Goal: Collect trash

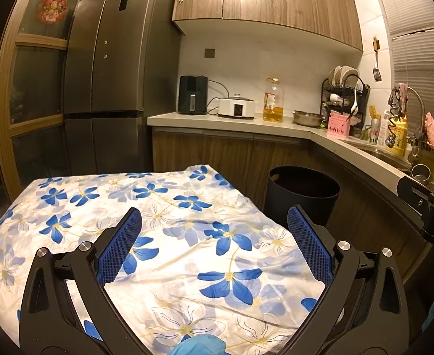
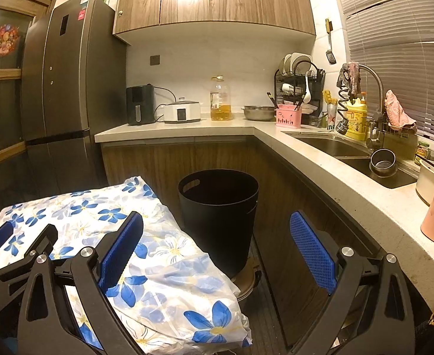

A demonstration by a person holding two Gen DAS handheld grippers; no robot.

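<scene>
Both tools gape wide and empty: left tool (image 1: 214, 236) over the flowered cloth (image 1: 169, 230), right tool (image 2: 217, 245) facing the bin (image 2: 218, 207) (handily beside the counter (image 2: 320, 159)). No trash visible.

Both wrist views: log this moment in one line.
left gripper: open, empty | right gripper: open, empty | round black plastic bin: upright beside floral-clothed table

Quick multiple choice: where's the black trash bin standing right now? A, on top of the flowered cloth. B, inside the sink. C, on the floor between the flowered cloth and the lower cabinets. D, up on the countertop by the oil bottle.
C: the black trash bin stands on the floor, to the right of the flowered cloth and in front of the lower cabinets.
</scene>
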